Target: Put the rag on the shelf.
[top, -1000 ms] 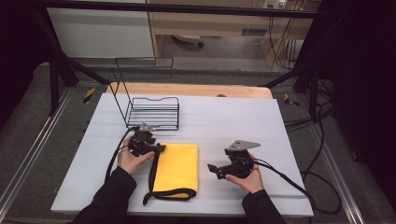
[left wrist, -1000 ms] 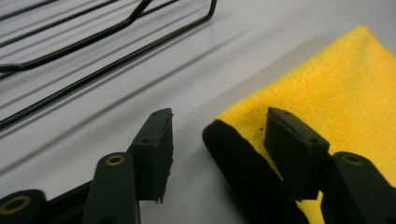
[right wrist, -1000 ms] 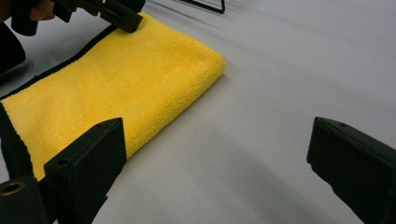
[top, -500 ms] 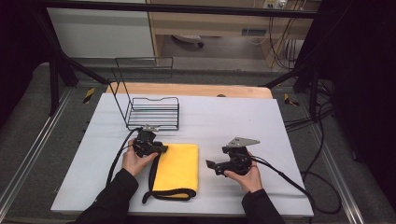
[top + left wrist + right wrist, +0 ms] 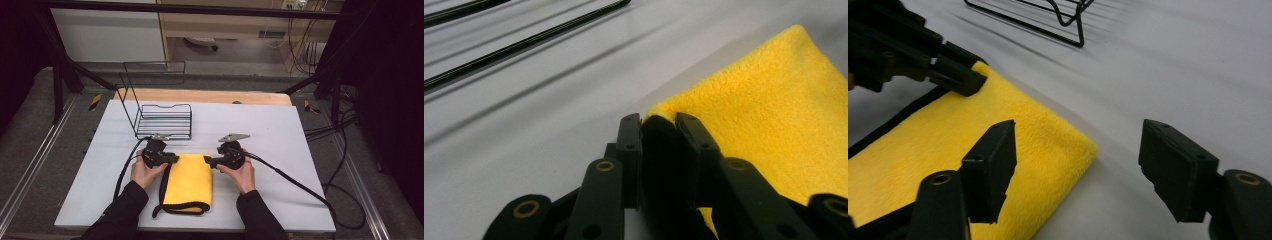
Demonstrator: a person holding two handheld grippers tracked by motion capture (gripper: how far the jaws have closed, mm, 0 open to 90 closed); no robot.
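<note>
Two grippers at the folded yellow cloth (image 5: pixel 189 182): corner pickup.
Left gripper (image 5: pixel 659 122) had been closing, clamped on one far corner; right gripper (image 5: pixel 1083 165), jaws narrowing yet apart, straddled the other; next, it needed to pinch.

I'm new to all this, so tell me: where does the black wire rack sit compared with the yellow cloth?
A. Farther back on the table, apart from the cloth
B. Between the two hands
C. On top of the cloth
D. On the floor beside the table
A: the black wire rack stands behind the yellow cloth, with bare table between them.
</note>
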